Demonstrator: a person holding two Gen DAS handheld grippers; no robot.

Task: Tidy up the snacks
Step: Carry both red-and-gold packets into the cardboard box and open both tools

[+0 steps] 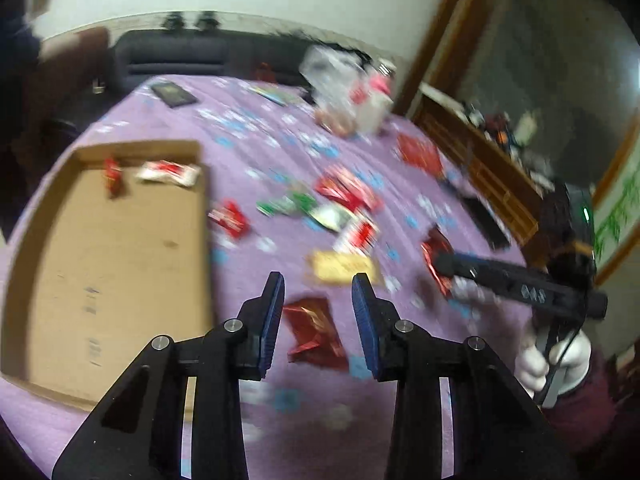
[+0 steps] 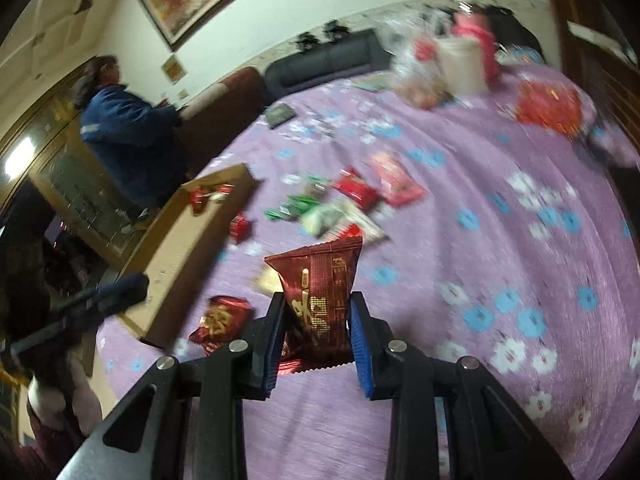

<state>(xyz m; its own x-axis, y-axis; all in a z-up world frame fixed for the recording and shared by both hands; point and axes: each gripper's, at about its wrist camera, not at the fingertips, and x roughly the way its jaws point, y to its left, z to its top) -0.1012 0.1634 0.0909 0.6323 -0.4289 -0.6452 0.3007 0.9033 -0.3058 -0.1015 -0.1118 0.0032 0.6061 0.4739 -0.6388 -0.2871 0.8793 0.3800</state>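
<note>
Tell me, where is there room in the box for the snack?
Most of the cardboard box floor is bare. Only its far end is taken, by a red packet and a white packet. The purple bedspread beyond the box is crowded with a snack pile.

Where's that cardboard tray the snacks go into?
The cardboard tray lies on the purple bedspread to the left of the left gripper, with two snack packets at its far end.

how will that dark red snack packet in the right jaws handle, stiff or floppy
The dark red snack packet stands upright above the right gripper, so probably fairly stiff and light. Its glossy foil looks slippery, and creases suggest it may crumple if squeezed.
</note>
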